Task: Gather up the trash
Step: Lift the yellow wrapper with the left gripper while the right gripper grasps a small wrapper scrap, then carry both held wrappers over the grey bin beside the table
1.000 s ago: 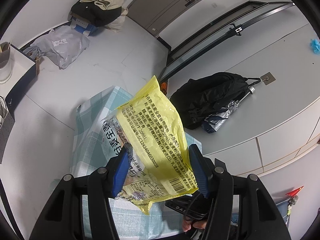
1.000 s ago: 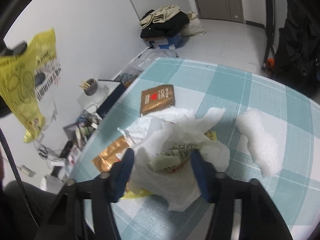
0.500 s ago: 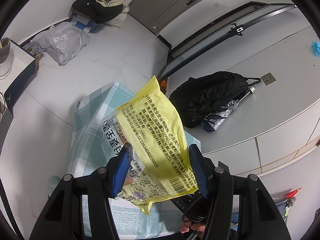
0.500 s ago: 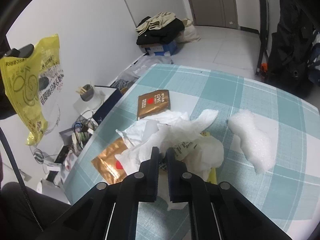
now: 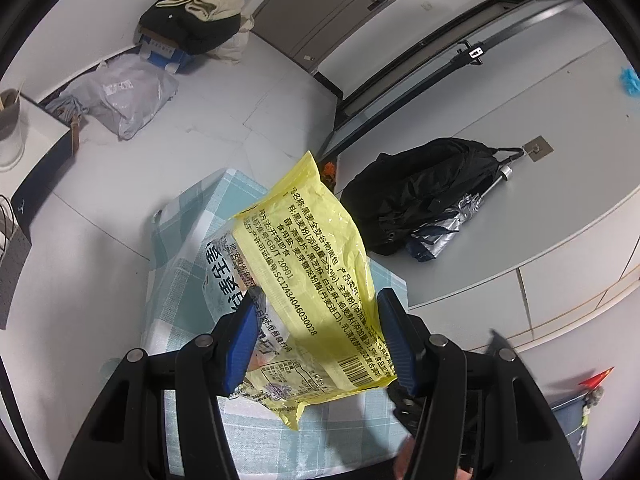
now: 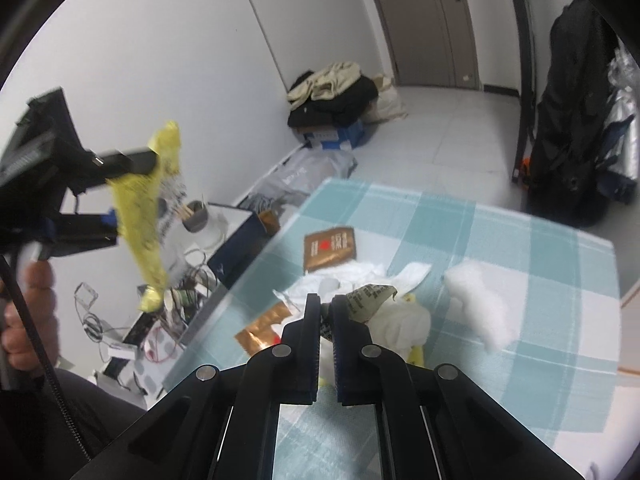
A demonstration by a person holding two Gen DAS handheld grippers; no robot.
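Note:
My left gripper (image 5: 316, 322) is shut on a yellow plastic food bag (image 5: 320, 276) and holds it in the air above the checked tablecloth (image 5: 176, 280). The bag also shows in the right wrist view (image 6: 148, 208) at the left, off the table. My right gripper (image 6: 326, 304) is shut on a crumpled printed wrapper (image 6: 370, 294) and lifts it from a pile of white tissue (image 6: 400, 316). A brown packet (image 6: 330, 246), a copper foil wrapper (image 6: 260, 330) and a white foam piece (image 6: 480, 304) lie on the cloth (image 6: 520, 240).
A black backpack (image 5: 420, 196) and a folded umbrella (image 5: 452, 232) lie by the grey cabinet. Clothes on a blue box (image 6: 332, 104) sit by the wall. A low side table (image 6: 236, 232) with a cup and cables stands left of the table.
My right gripper closed on the wrapper in the tissue pile and has risen with it. My left gripper has kept the yellow bag and moved slightly higher.

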